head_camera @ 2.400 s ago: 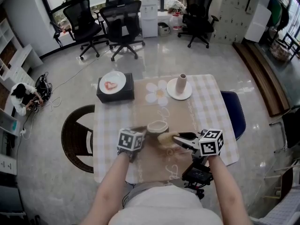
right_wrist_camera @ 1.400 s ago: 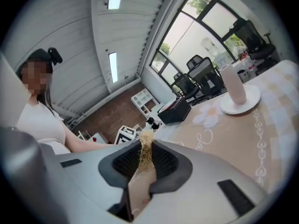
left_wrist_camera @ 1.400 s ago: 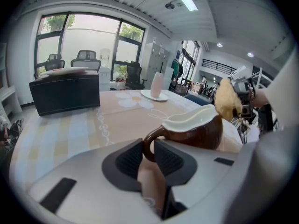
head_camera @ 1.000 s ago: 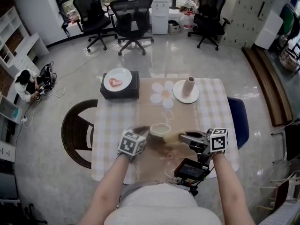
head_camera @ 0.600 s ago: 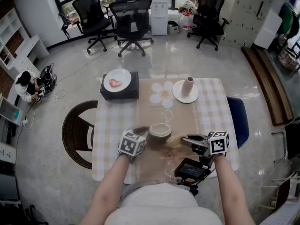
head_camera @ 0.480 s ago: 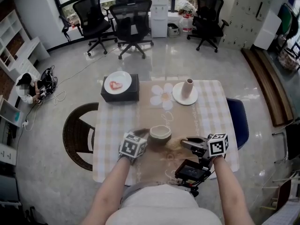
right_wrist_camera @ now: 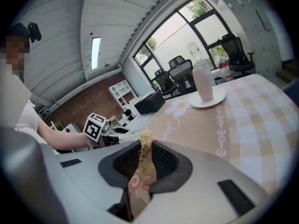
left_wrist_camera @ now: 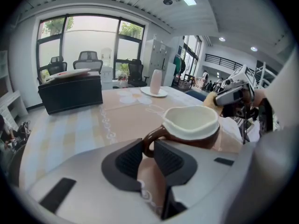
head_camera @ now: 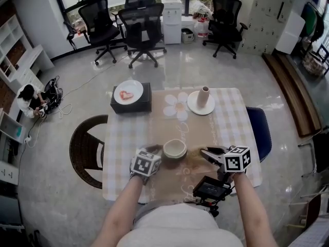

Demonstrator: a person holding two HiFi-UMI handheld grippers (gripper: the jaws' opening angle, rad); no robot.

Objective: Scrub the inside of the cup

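The left gripper (left_wrist_camera: 145, 155) is clamped on the brown handle of the cup (head_camera: 175, 149), which stands upright on the checked tablecloth (head_camera: 226, 118). Just right of the cup, the right gripper (right_wrist_camera: 142, 161) pinches a straw-coloured fibre scrubber (right_wrist_camera: 146, 143). Beyond the cup, a vase (head_camera: 203, 96) stands on a white plate (head_camera: 192, 106).

Cup (head_camera: 175, 149) on table (head_camera: 119, 138), handle in left gripper (left_wrist_camera: 147, 154). Scrubber (right_wrist_camera: 145, 141) in right gripper (right_wrist_camera: 145, 166), right of cup. Behind: box (head_camera: 131, 107) left, vase (head_camera: 203, 96) right.
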